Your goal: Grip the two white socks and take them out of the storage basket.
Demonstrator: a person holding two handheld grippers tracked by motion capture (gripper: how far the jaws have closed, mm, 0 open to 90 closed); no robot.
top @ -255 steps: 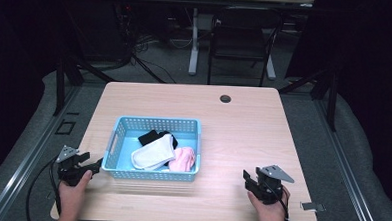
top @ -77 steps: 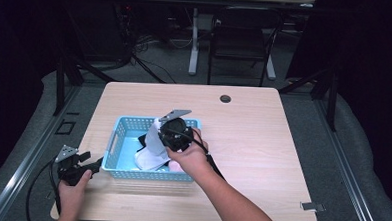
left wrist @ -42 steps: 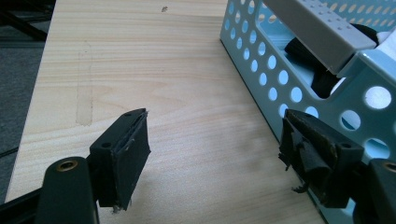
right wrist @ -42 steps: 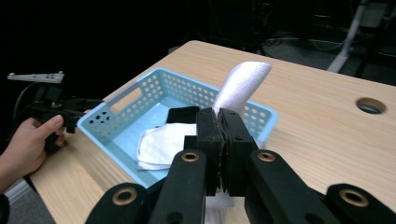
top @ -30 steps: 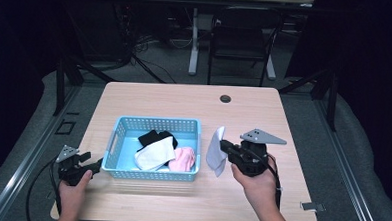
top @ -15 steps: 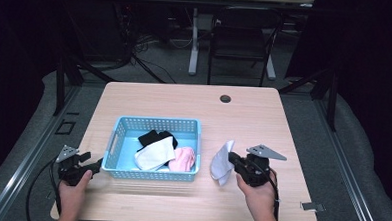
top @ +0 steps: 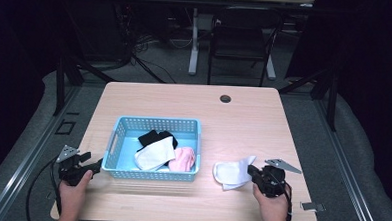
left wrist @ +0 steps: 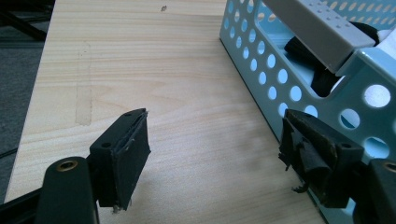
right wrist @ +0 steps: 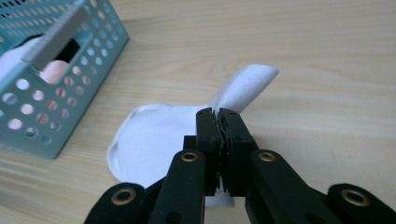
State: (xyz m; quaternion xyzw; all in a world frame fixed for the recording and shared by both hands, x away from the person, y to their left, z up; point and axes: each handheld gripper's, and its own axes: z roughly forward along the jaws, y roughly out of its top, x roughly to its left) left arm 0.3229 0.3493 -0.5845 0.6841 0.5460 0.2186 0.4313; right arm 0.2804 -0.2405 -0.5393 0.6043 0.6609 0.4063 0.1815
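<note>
Right gripper (right wrist: 219, 114) clenched, seemingly pinching the white sock (right wrist: 154, 135) on the table (top: 244, 112) right of the basket (top: 156, 125). Left gripper (left wrist: 215, 140) released beside the basket, grasping nothing.

A white sock (top: 234, 172) lies on pale wood table (top: 243, 117); the perforated basket (top: 156, 125) is light blue.

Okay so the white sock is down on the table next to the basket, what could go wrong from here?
The right gripper is shut on the white sock, so lifting away before the jaws open would likely drag it back up. One end stands folded up, so it may settle bunched. The left gripper is open beside the blue basket, and its jaw sits close enough to nudge the wall.
</note>
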